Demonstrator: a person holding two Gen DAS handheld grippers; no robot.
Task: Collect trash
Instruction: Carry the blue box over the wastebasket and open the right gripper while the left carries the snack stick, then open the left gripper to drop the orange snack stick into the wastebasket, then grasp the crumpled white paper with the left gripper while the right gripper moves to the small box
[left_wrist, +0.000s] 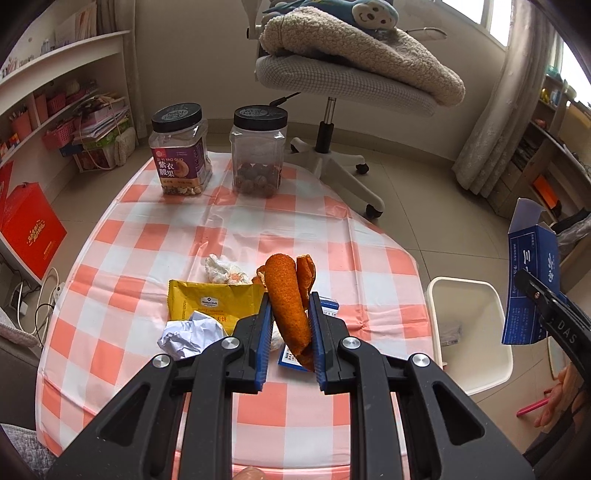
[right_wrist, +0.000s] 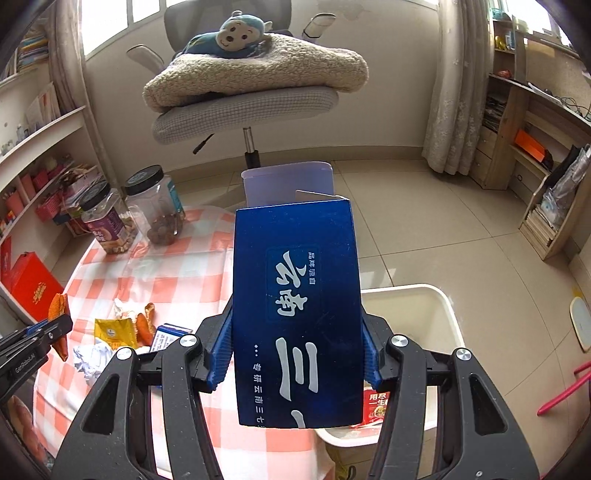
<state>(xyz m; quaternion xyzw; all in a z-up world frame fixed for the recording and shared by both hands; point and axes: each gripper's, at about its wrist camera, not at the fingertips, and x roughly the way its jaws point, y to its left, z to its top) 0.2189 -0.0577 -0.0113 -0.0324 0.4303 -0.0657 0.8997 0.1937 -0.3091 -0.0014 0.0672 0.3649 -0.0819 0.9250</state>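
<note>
Two jars (left_wrist: 181, 151) | left gripper (left_wrist: 288, 332) jaws clamp orange peel (left_wrist: 286, 302) | right gripper (right_wrist: 295, 350) jaws clamp blue box (right_wrist: 295, 314)

The left wrist camera is looking forward and down, close over the table (left_wrist: 177, 236). The right one is facing the same way from beside it, sharing the bin (right_wrist: 439, 306), jars (left_wrist: 181, 151) and chair (right_wrist: 243, 110).

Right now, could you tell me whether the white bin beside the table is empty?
Not empty. The white bin already holds a red printed wrapper at its bottom, seen in the right wrist view; the blue box hides the rest.
</note>
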